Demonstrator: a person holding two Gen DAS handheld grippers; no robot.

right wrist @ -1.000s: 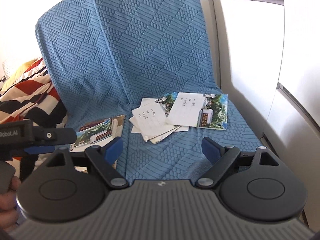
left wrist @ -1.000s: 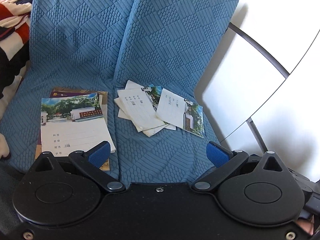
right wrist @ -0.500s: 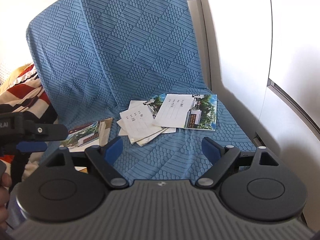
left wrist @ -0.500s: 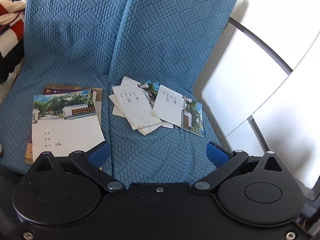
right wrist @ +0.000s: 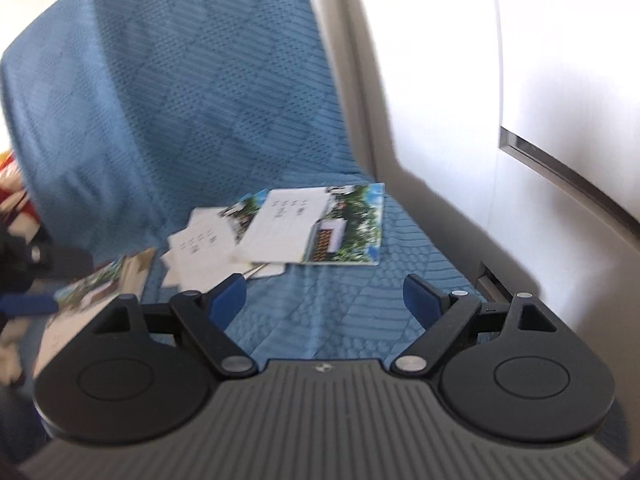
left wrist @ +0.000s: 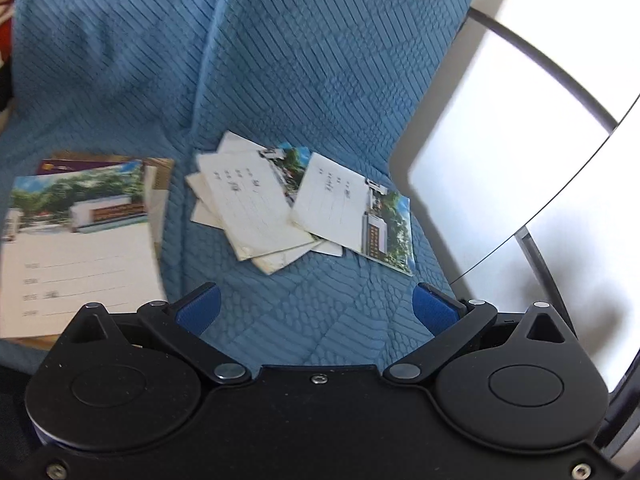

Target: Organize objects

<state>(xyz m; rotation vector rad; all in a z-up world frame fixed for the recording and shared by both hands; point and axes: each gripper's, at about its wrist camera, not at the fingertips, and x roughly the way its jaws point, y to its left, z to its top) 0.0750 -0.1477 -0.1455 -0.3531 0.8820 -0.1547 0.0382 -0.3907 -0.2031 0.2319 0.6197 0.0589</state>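
Left wrist view: the booklets are not all sorted yet.
One neat pile (left wrist: 76, 240) is made; a messy heap (left wrist: 280, 212) is left on the blue seat (left wrist: 320, 80). Both the left hand-held gripper (left wrist: 316, 308) and the right hand-held gripper (right wrist: 324, 296) are spread wide, and nothing is held.

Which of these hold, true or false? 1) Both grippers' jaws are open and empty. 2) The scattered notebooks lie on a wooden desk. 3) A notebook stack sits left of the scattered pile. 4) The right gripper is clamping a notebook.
1) True: left gripper and right gripper are open, holding nothing.
2) False: the scattered notebooks lie on a blue quilted cover.
3) True: the notebook stack lies left of them.
4) False: its jaws are apart and empty.
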